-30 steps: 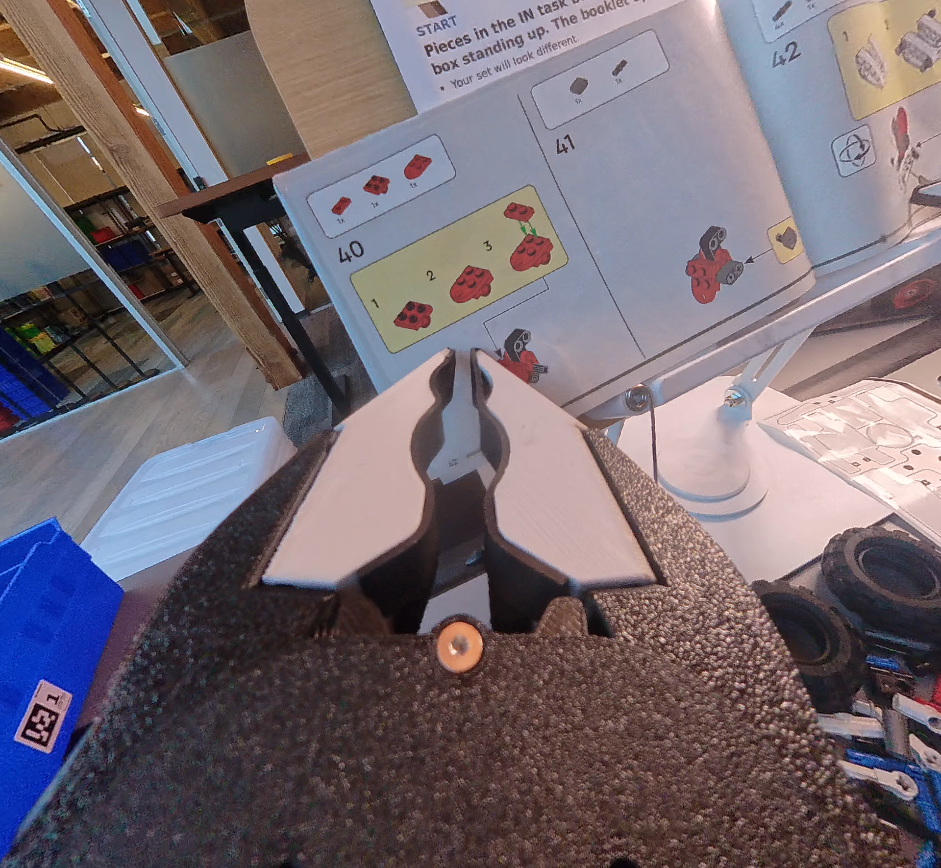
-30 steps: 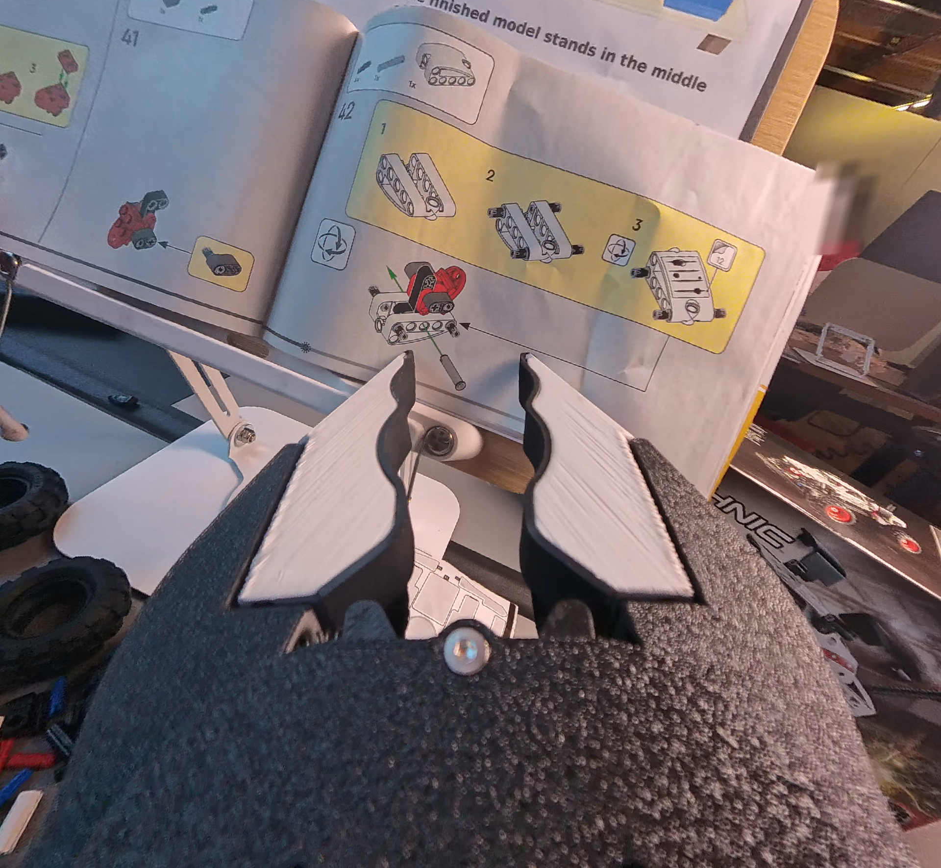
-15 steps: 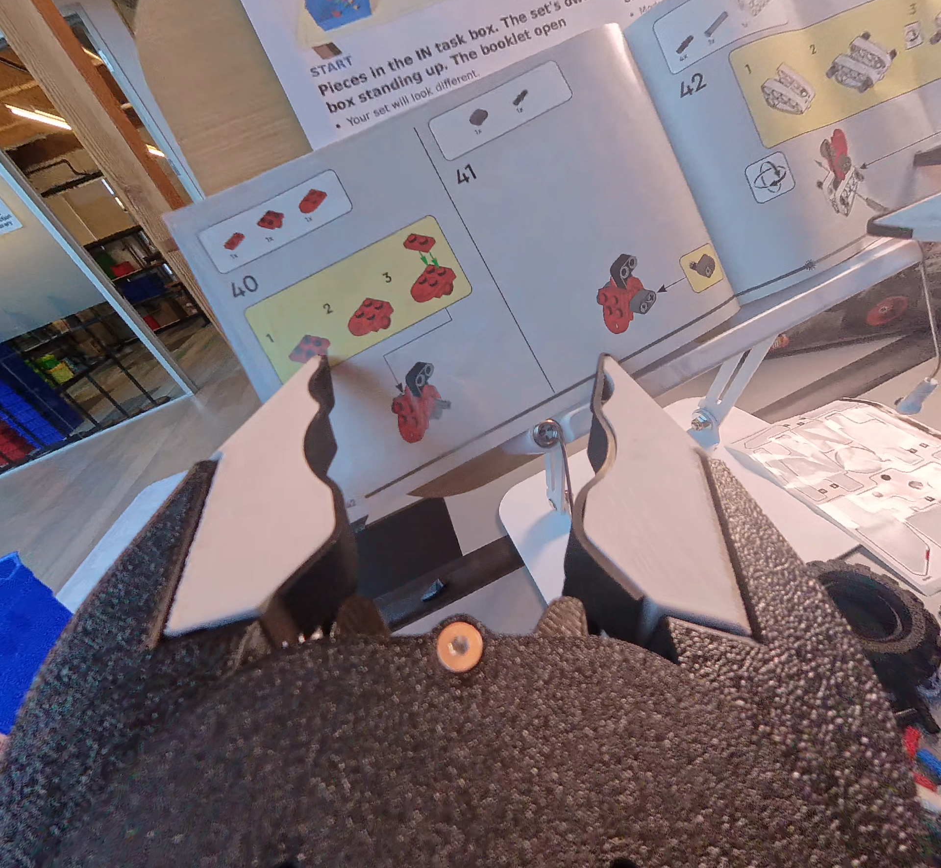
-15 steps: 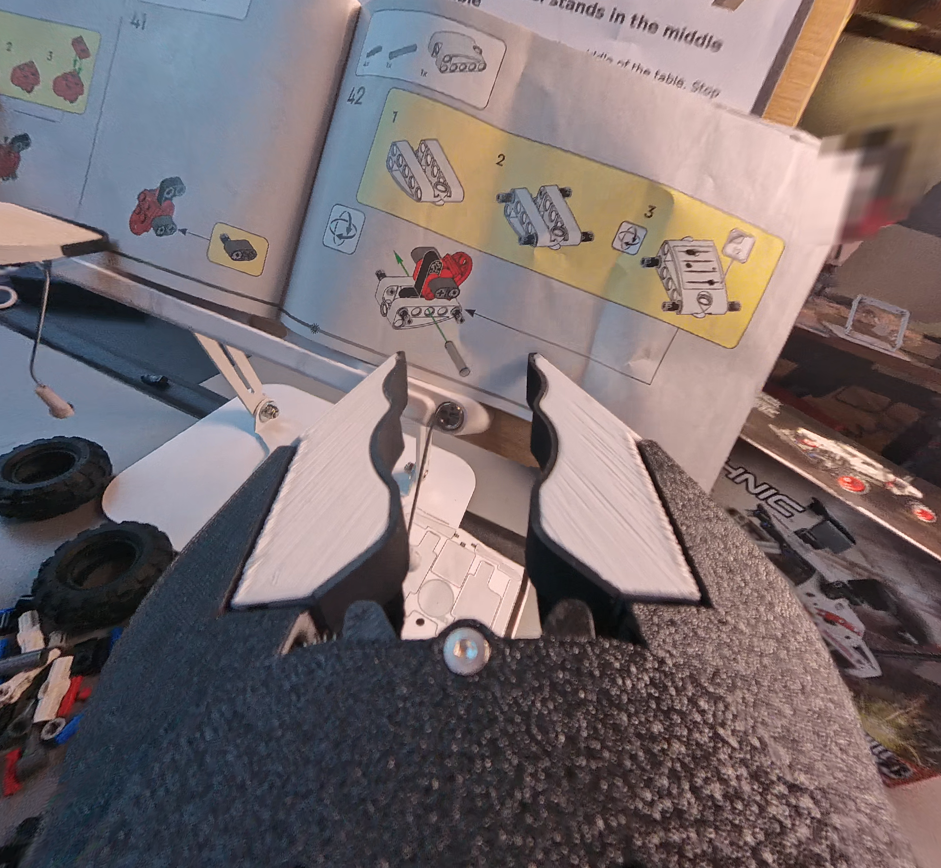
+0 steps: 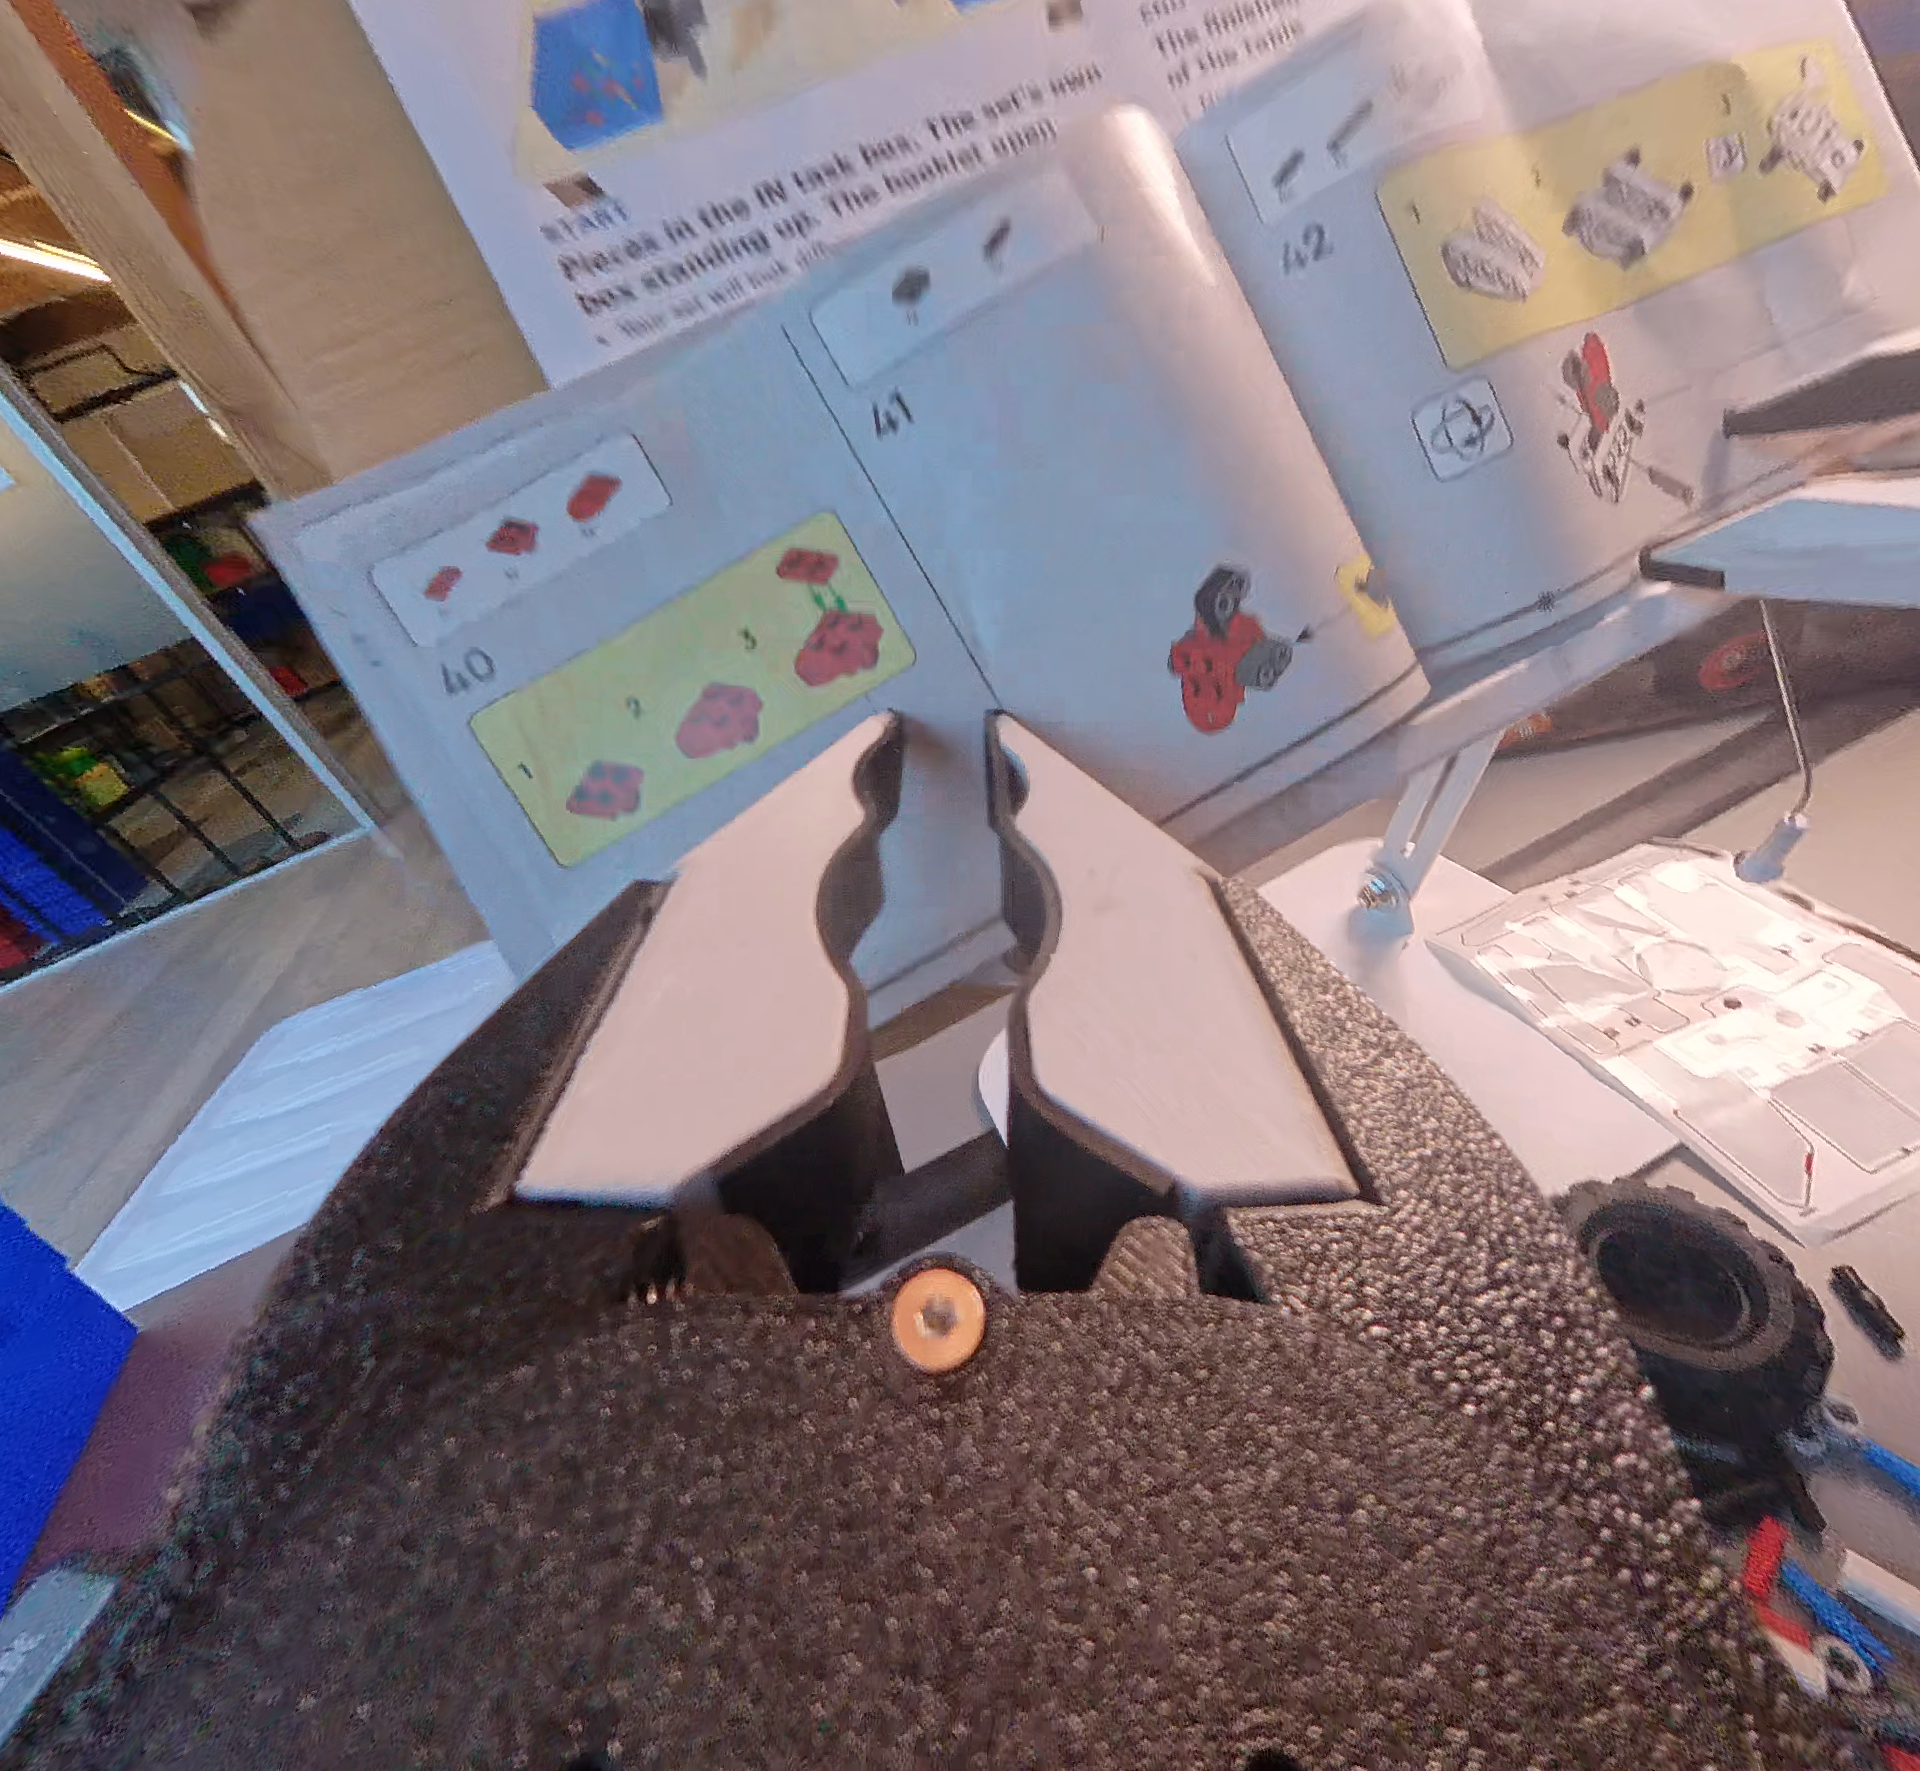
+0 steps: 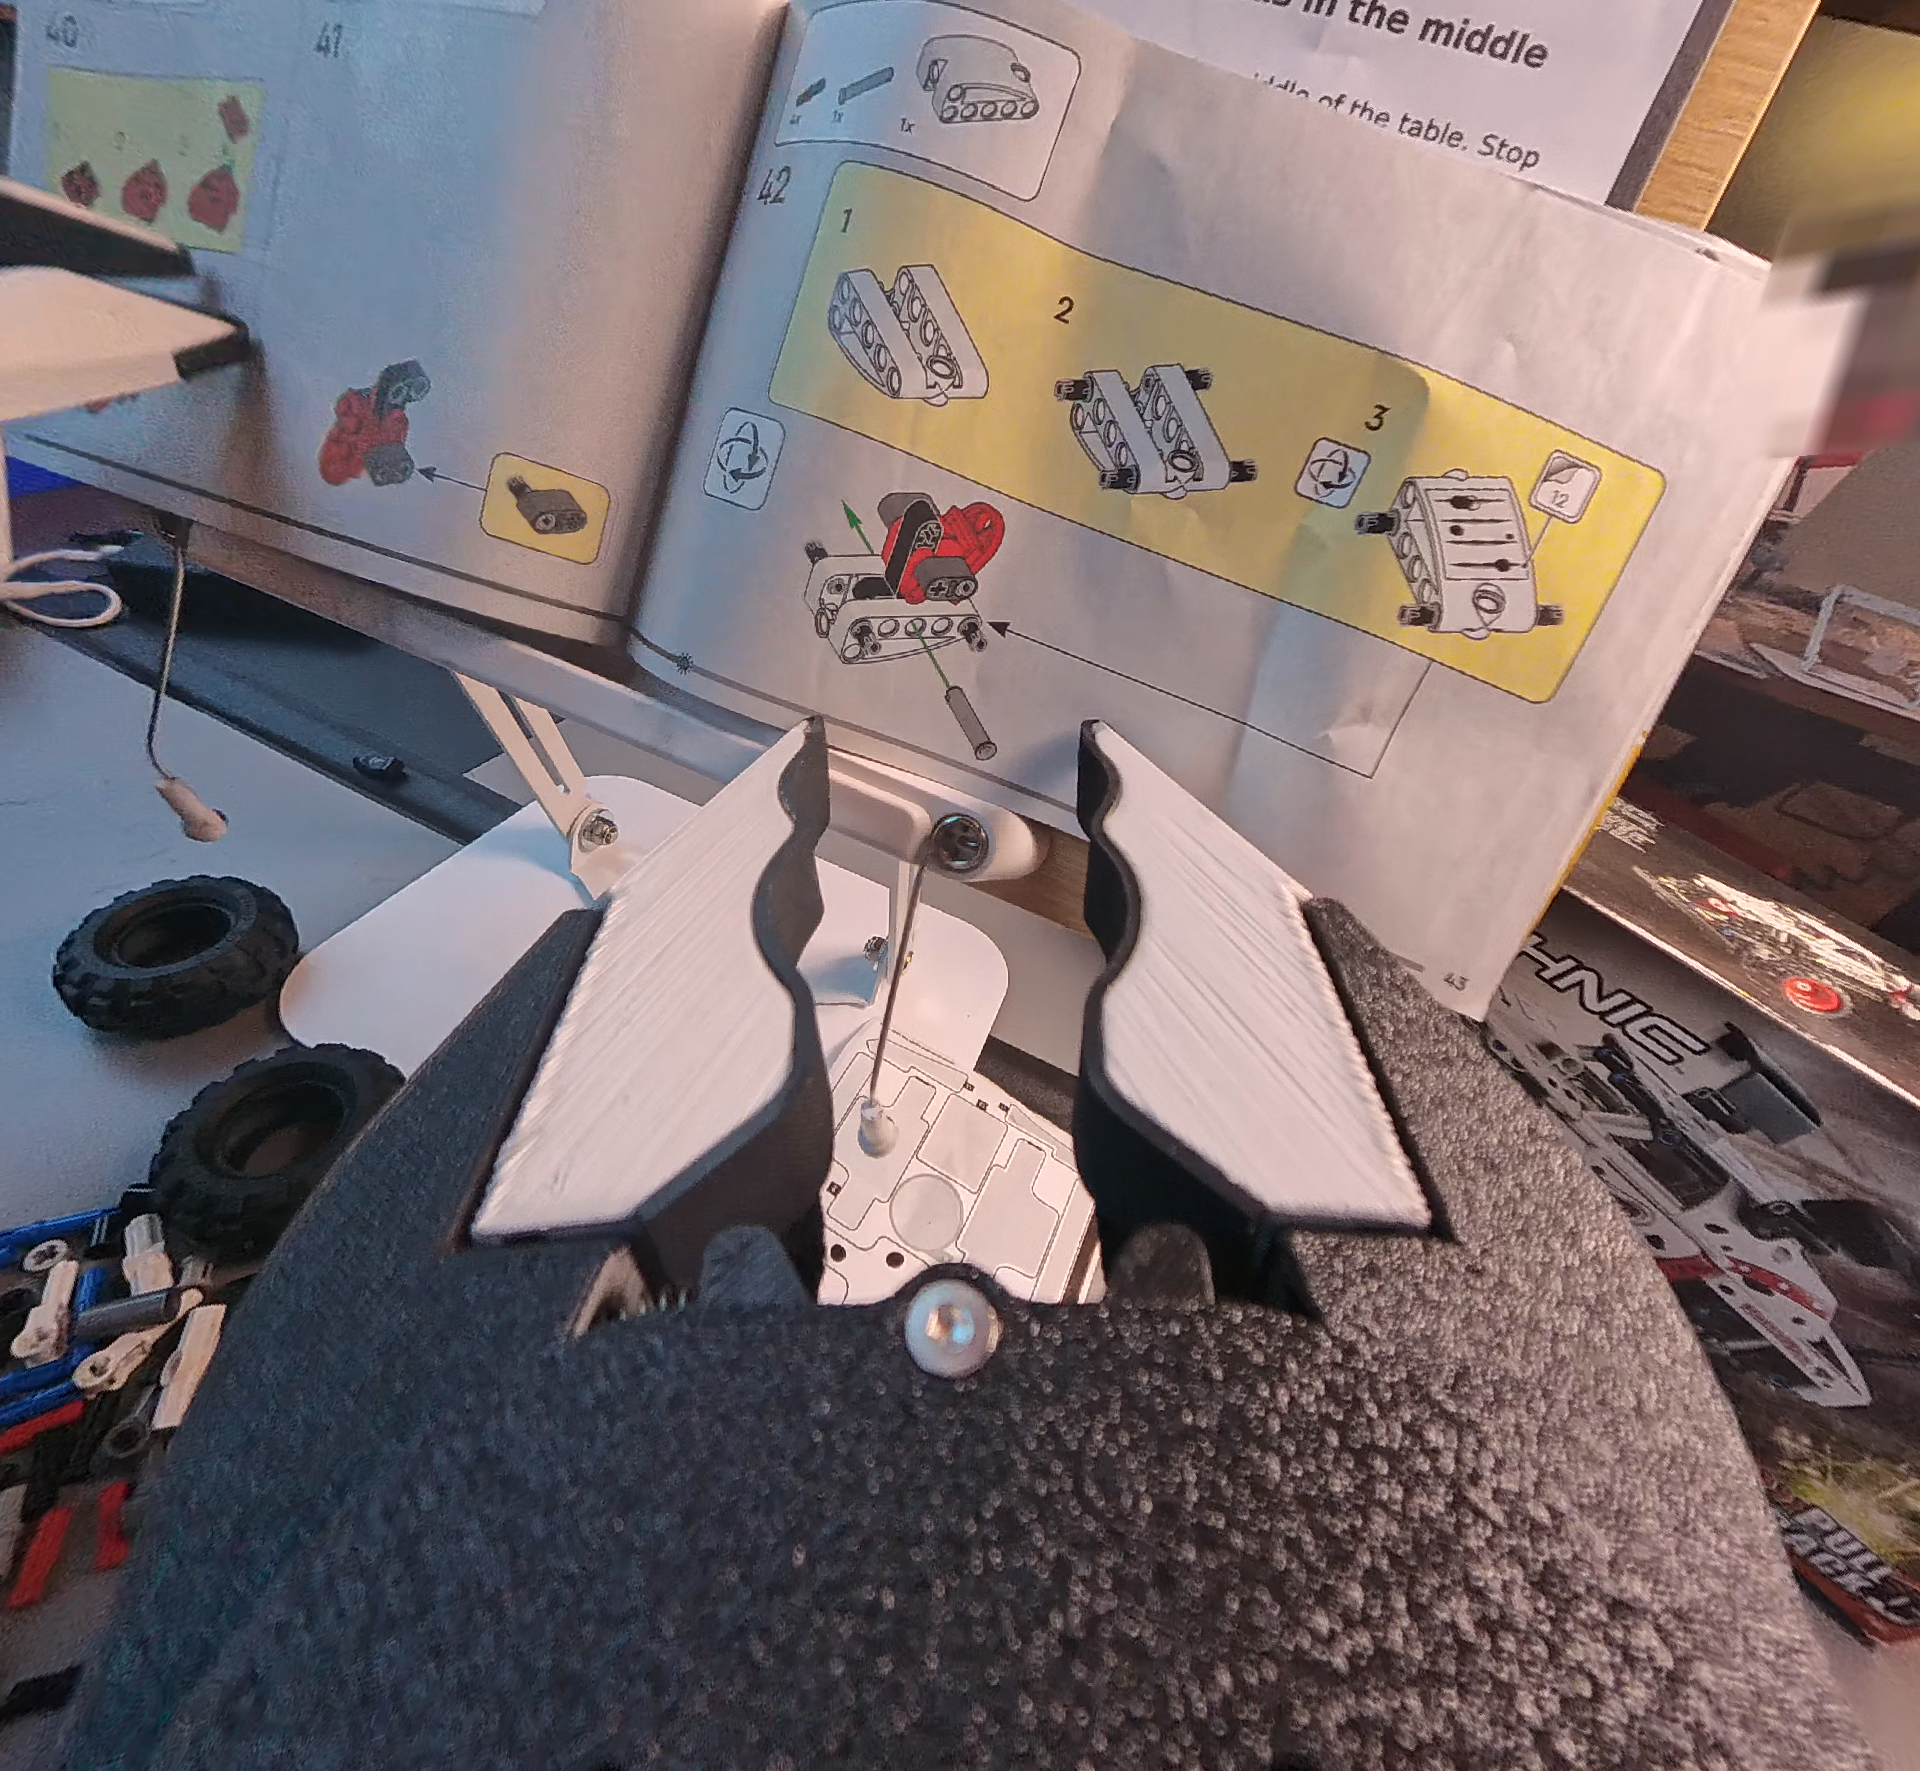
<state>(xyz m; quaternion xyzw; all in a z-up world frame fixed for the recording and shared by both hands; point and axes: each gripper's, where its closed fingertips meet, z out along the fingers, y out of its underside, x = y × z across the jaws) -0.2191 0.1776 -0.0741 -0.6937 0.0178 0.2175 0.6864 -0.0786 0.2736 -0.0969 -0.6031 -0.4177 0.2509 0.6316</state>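
Open instruction booklet (image 6: 1039, 391) propped upright on white stand (image 6: 644, 890) at back of table, printed sheet (image 5: 831, 59) behind it; no grip on anything. Left gripper (image 5: 943, 734) held narrow, small gap, empty, aimed at booklet's left page; right gripper (image 6: 951, 734) moderately apart, empty, aimed at stand's bolt below right page. Black tyres (image 6: 171, 952) & loose small parts (image 6: 94, 1306) toward table's left edge; sticker sheet (image 5: 1704, 1015) by stand base. Risks, as judged: forward push could tip booklet off stand; low sweep could scatter parts, roll tyres; thin hanging wire (image 6: 894, 1004) between right fingers (image 6: 665, 1015) could snag.
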